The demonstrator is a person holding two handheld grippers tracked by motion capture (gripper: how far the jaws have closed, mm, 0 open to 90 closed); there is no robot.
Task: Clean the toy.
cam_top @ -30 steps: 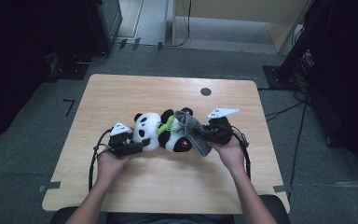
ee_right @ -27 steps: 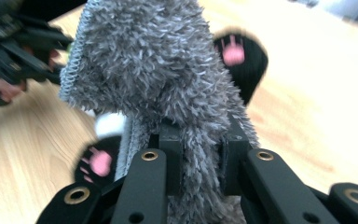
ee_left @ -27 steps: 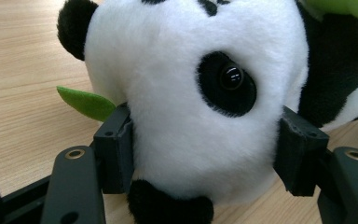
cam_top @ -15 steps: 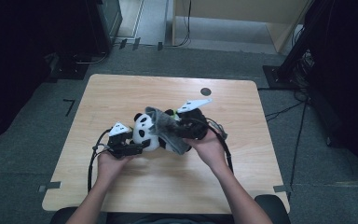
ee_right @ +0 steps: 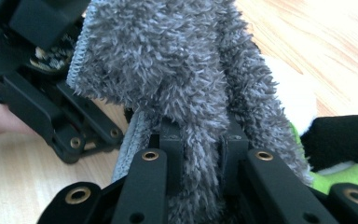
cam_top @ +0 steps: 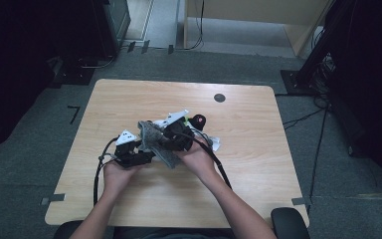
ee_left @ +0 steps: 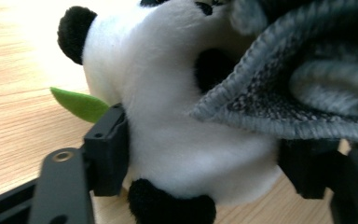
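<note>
- Nearest the person, the left gripper [cam_top: 140, 149] has its jaws set around the panda toy's [ee_left: 177, 116] white body, one pad touching its flank; the jaws have just been closing on it.
- At its two o'clock, the right gripper [cam_top: 165, 140] is clamped tight on a fold of the grey cloth [ee_right: 177, 79].
- The cloth drapes across the panda at mid-table [cam_top: 258, 199].
- Judged step: wiping or covering the toy. Next, draw the cloth over the head while the left steadies it.
- Farther, at one o'clock, a black foot [cam_top: 198, 120] pokes out.
</note>
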